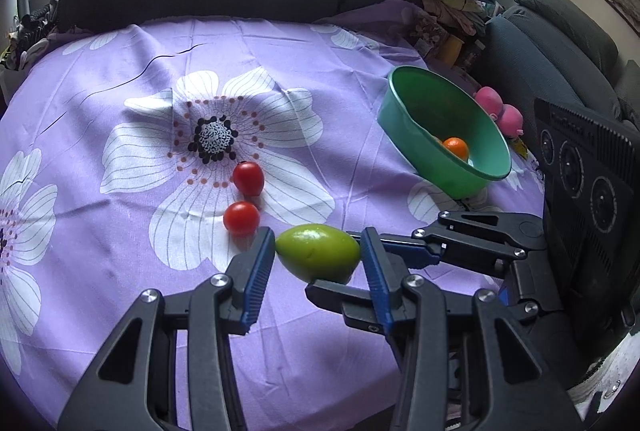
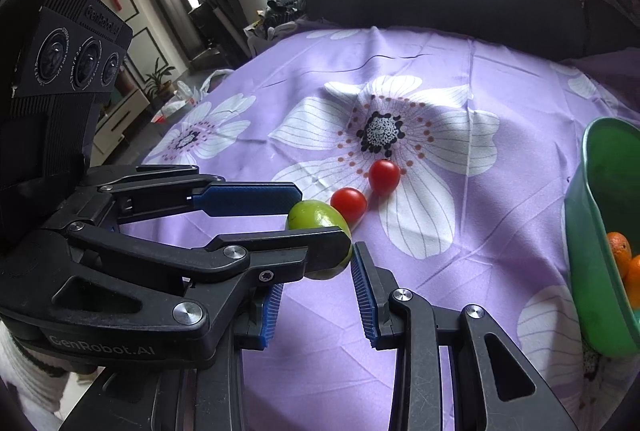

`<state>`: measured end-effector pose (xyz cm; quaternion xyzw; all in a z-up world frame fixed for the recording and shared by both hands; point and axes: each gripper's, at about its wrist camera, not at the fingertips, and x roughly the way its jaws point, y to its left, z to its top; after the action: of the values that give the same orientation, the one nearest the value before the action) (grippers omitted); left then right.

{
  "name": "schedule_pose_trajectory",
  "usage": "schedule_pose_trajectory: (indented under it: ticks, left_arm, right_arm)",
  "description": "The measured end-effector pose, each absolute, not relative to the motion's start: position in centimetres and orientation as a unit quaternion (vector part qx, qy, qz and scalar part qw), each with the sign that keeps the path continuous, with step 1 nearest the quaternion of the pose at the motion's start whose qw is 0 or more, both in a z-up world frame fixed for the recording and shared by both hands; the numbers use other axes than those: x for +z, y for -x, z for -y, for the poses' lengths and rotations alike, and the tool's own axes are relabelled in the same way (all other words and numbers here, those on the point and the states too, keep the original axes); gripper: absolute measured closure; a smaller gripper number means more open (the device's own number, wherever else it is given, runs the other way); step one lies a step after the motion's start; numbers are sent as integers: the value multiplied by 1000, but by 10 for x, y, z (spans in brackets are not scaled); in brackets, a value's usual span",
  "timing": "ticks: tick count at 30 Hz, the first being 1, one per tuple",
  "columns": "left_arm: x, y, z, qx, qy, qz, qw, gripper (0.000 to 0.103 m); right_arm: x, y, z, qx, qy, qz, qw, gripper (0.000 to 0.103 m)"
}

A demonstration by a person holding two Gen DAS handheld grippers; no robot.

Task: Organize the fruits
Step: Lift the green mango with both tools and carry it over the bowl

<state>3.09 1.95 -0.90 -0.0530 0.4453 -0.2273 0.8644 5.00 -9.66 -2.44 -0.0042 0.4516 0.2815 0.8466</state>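
My left gripper (image 1: 318,257) is pinching the green fruit (image 1: 318,253) lengthwise between its blue pads, near the front edge of the purple flowered cloth (image 1: 140,79). My right gripper (image 2: 316,297) stands slightly spread with nothing pressed between its pads; it sits just beside the fruit. I'd judge the good move is carrying it level toward the green bowl (image 1: 404,119) at the cloth's right edge (oranges (image 1: 456,147) already inside), clear of the two tomatoes (image 1: 241,218), releasing low. "GenRobot.AI" reads on the left gripper's body.
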Motion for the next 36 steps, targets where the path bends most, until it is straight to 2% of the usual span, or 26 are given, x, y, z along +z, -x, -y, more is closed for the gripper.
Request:
schedule_pose_trajectory:
  ticks: [36]
  left_arm:
    - [35, -12, 64, -279, -10, -398, 874, 59]
  right_arm:
    - [19, -6, 168, 225, -25, -389, 893, 68]
